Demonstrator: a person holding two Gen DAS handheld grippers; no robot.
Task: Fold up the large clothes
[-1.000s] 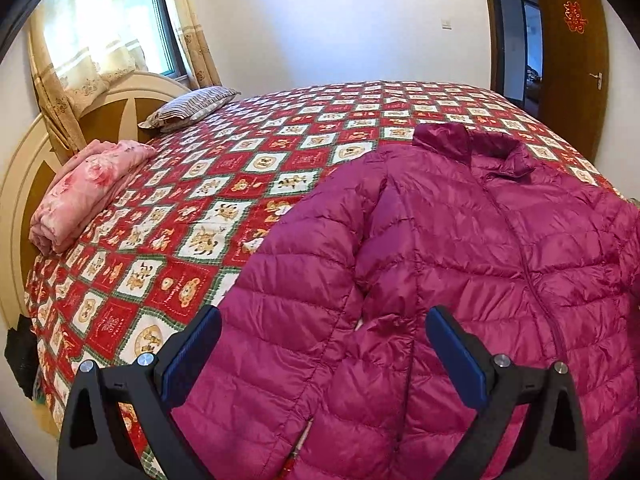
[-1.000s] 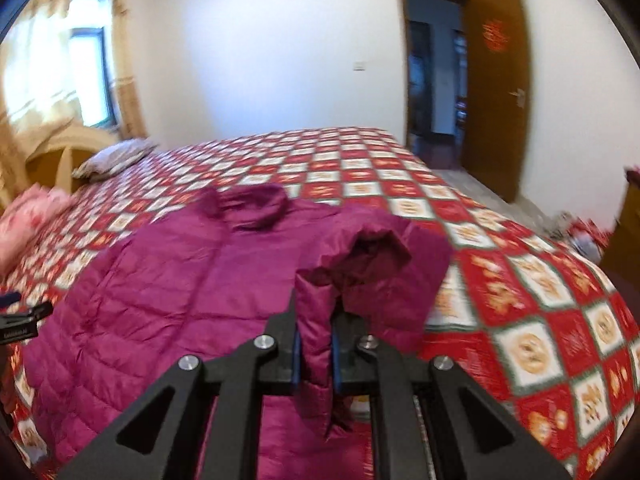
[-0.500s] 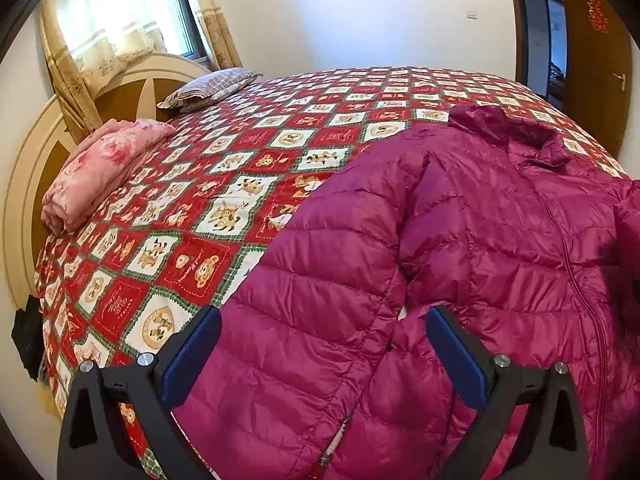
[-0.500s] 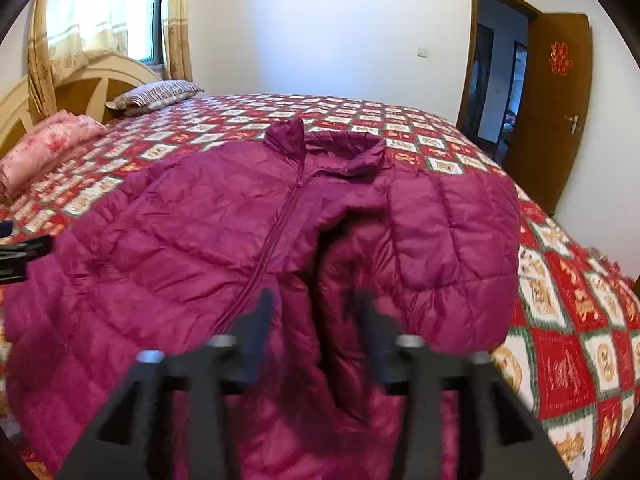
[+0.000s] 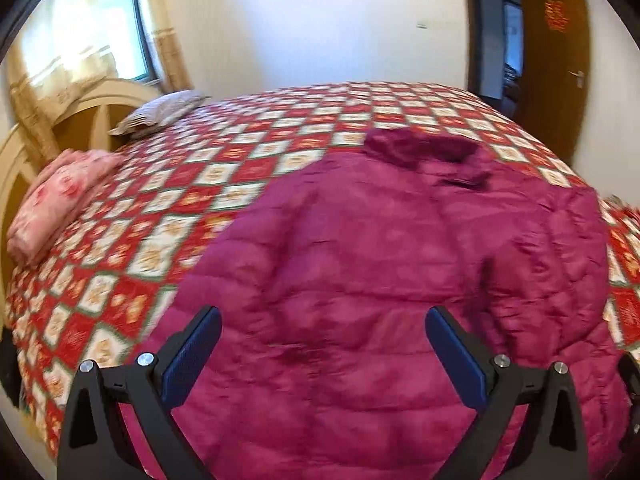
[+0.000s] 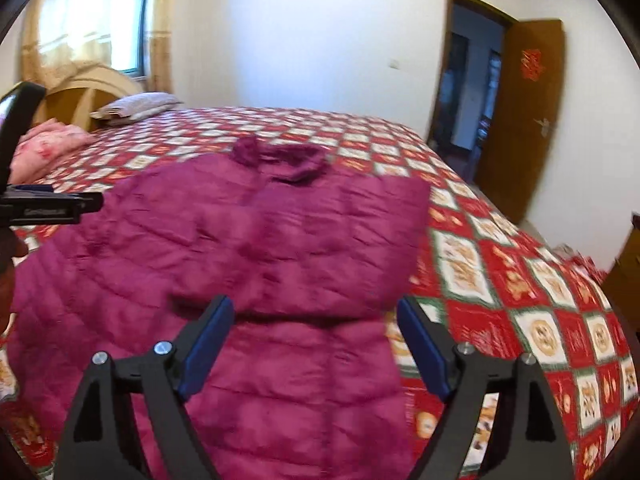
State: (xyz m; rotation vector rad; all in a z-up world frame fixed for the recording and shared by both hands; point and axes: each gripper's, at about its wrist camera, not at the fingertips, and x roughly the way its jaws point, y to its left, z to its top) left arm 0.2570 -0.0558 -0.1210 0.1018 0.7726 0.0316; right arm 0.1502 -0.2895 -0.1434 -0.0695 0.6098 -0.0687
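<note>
Jacket: I see the magenta quilted jacket [image 5: 360, 280] spread flat on the bed, collar [image 6: 280, 158] at its far end; in the right wrist view its right sleeve lies folded over the body; both views are blurred.
Bed: the quilt [image 5: 180, 208] in red, white and green squares runs out from under the jacket to its left, right and far side.
Left gripper: my left gripper [image 5: 322, 354] hovers over the near part of the jacket; jaws spread wide, nothing between the blue pads [image 5: 192, 356]; in the right wrist view it shows at the jacket's left edge, side-on.
Right gripper: my right gripper [image 6: 314, 344] hangs over the jacket's near right part; jaws opening, the pads clear of the cloth, nothing gripped.
Beyond the jacket: a striped pillow [image 5: 160, 114] and a pink folded blanket [image 5: 56, 204] lie far left of it by the headboard [image 5: 80, 116]; a curtained window [image 6: 128, 24] stands above.
Writing: a red paper ornament [image 6: 531, 64] on the brown door [image 6: 520, 112], far right of the jacket; too blurred for me to read; small lettering on the left gripper's side, unreadable.
</note>
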